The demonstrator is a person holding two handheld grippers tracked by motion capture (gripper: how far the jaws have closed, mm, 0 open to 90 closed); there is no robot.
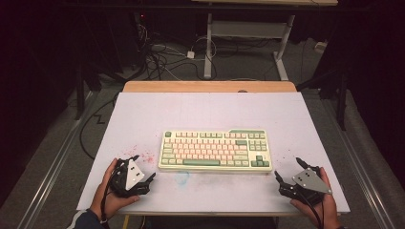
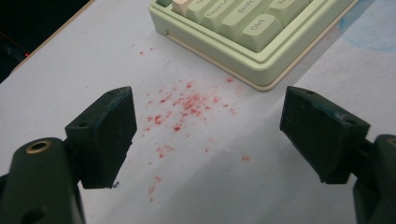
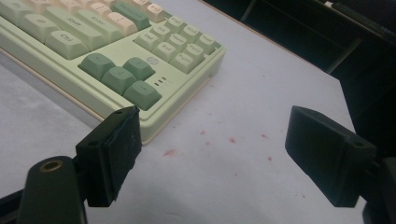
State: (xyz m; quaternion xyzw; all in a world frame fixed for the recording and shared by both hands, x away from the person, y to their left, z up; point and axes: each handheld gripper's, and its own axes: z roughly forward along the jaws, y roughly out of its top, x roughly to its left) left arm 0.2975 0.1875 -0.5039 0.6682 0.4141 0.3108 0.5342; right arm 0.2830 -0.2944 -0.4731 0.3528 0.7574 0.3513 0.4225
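A pale green keyboard (image 1: 215, 151) with cream and green keys lies in the middle of the white table top (image 1: 210, 114). My left gripper (image 1: 142, 168) rests near the front left, just off the keyboard's left end, its jaws wide open and empty. In the left gripper view the keyboard's corner (image 2: 252, 42) sits beyond the open gripper (image 2: 210, 135). My right gripper (image 1: 287, 170) sits at the front right, open with nothing in it. In the right gripper view the keyboard's arrow-key corner (image 3: 140, 70) lies ahead of the open gripper (image 3: 212, 149).
Red specks (image 2: 187, 105) stain the board left of the keyboard, and a few more red specks (image 3: 231, 140) to its right. A faint blue smudge (image 1: 182, 177) lies in front of it. A wooden strip (image 1: 210, 86) edges the far side; cables (image 1: 157, 59) and desk legs stand on the floor beyond.
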